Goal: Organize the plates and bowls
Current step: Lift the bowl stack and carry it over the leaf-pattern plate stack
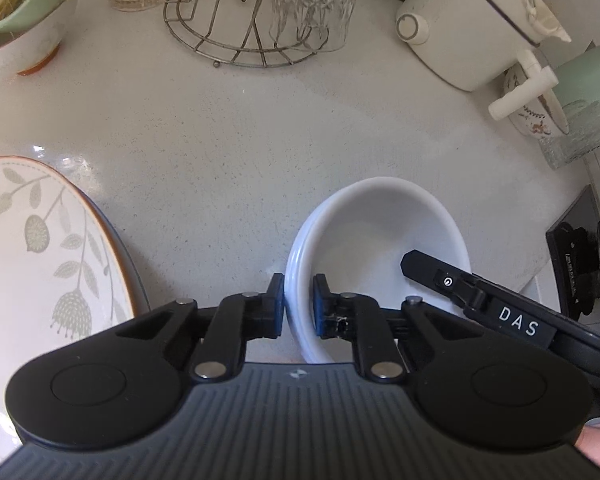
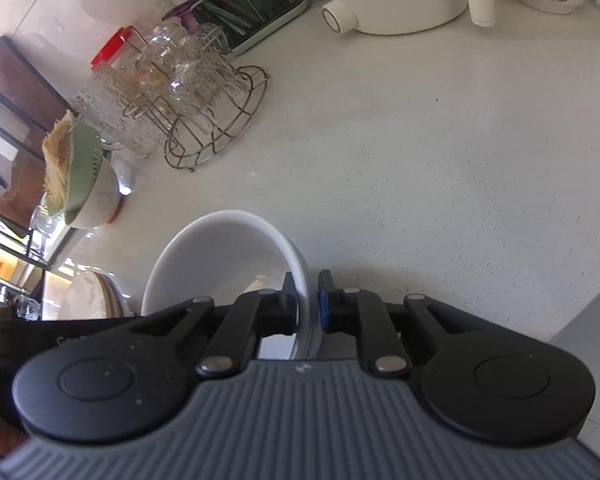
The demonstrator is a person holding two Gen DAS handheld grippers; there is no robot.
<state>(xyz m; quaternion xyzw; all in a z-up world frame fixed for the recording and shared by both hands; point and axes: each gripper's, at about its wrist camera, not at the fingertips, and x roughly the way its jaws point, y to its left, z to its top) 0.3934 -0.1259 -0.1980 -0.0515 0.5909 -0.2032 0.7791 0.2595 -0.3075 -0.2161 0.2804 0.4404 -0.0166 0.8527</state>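
Note:
A stack of white bowls [image 1: 380, 232] is held over the pale counter. My left gripper [image 1: 299, 304] is shut on its left rim, one finger inside and one outside. My right gripper [image 2: 306, 300] is shut on the opposite rim of the same white bowls [image 2: 220, 256]. A finger of the right gripper [image 1: 440, 280] shows in the left wrist view inside the bowl. A leaf-patterned plate with an orange rim [image 1: 40, 248] lies at the left, on a darker plate. The plate stack also shows in the right wrist view [image 2: 92, 296].
A wire glass rack [image 1: 244, 28] with upturned glasses stands at the back. A white bowl with a green strainer [image 1: 20, 20] is at the back left. A white appliance [image 1: 468, 28] and a patterned bowl [image 1: 536, 116] are at the back right.

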